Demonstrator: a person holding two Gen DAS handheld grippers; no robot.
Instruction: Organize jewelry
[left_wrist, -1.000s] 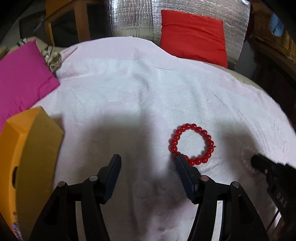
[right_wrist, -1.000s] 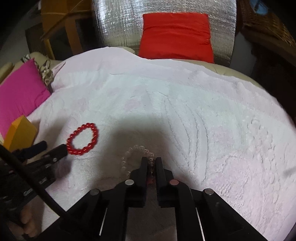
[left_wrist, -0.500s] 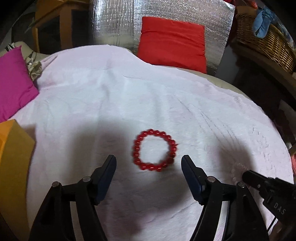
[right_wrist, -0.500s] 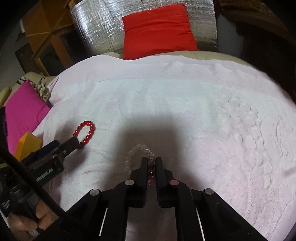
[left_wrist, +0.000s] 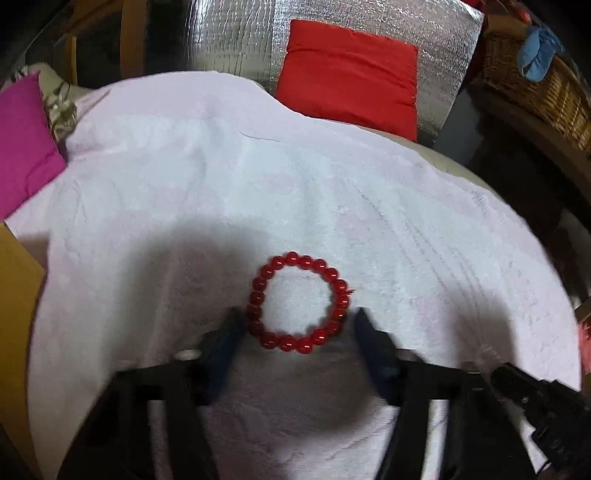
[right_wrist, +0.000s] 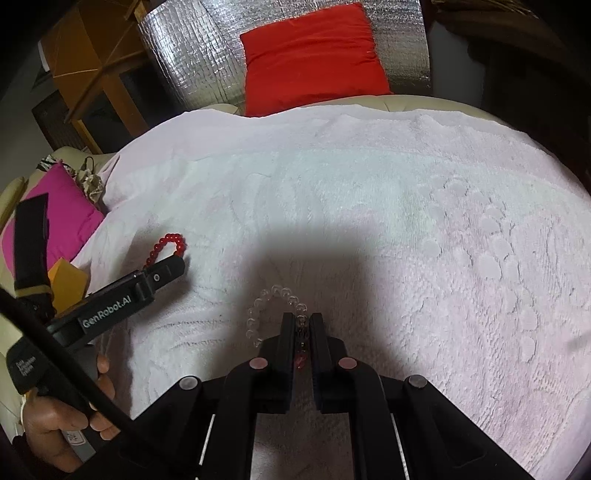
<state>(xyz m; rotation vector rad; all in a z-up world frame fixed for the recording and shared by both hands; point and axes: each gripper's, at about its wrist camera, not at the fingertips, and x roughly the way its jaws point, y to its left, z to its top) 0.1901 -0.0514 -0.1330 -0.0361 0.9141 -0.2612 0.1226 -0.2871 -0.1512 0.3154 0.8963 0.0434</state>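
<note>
left gripper (left_wrist: 297, 325): jaws apart, straddling red bracelet (left_wrist: 299, 306), one finger each side, no firm contact visible; view blurred
right gripper (right_wrist: 302, 321): clamped on clear bracelet (right_wrist: 271, 310), near edge of loop pinched between fingers, rest lying on towel (right_wrist: 369, 206)
red bracelet: flat on towel, left of clear bracelet, apart from it
box (left_wrist: 16, 295): orange, at towel's left edge
cushions: red cushion (right_wrist: 312, 55) behind towel, pink cushion (left_wrist: 22, 144) far left

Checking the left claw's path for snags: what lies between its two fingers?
In the left wrist view, only the red bracelet lies on the pink towel between the open left claw's fingers; nothing else is there.
</note>
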